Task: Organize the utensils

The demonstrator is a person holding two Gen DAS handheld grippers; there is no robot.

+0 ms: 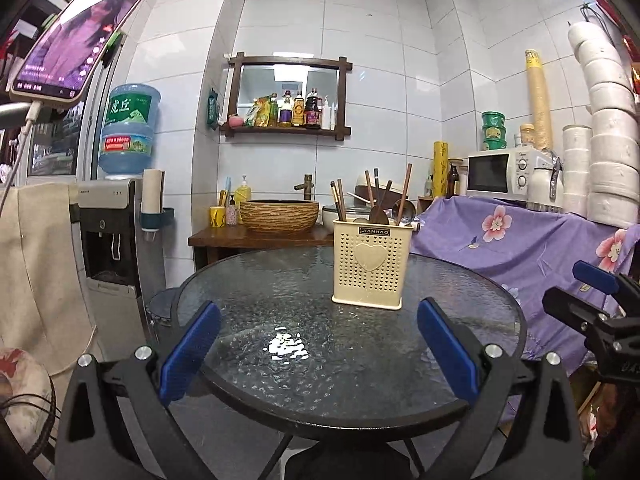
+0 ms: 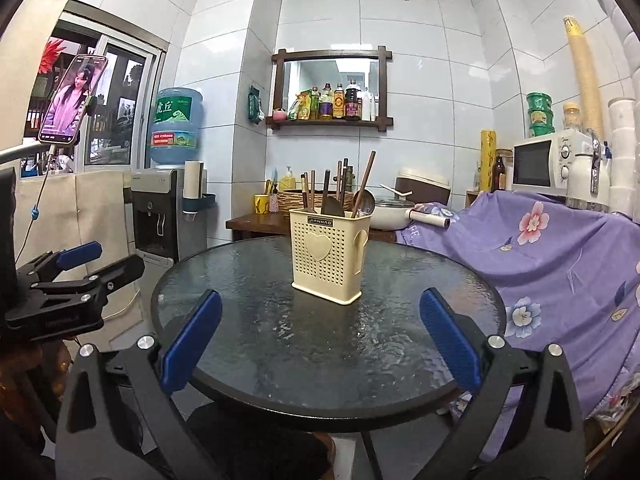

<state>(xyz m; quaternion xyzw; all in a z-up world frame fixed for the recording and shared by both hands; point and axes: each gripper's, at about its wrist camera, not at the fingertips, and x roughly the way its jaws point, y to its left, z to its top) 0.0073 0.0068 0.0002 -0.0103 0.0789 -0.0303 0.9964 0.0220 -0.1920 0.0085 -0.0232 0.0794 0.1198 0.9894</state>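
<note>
A cream perforated utensil holder (image 1: 371, 264) (image 2: 327, 254) with a heart on its front stands upright on the round glass table (image 1: 280, 344) (image 2: 312, 340). Chopsticks (image 1: 339, 200) (image 2: 309, 192), dark spoons (image 1: 403, 210) (image 2: 363, 202) and a spatula (image 2: 331, 205) stick up out of it. My left gripper (image 1: 318, 318) hovers over the table's near edge, open, nothing between its blue pads (image 1: 192, 354). My right gripper (image 2: 320, 312) is also open and empty, short of the holder. Each gripper shows at the other view's side: right (image 1: 600, 292), left (image 2: 80, 264).
A purple flowered cloth (image 1: 520, 248) (image 2: 560, 256) covers furniture to the right, with a microwave (image 1: 504, 174) (image 2: 548, 164) behind. A water dispenser (image 1: 112, 232) (image 2: 156, 212) stands left. A wooden counter with a woven basin (image 1: 280, 216) is behind the table. A phone on a mount (image 1: 76, 40) (image 2: 72, 98) hangs at upper left.
</note>
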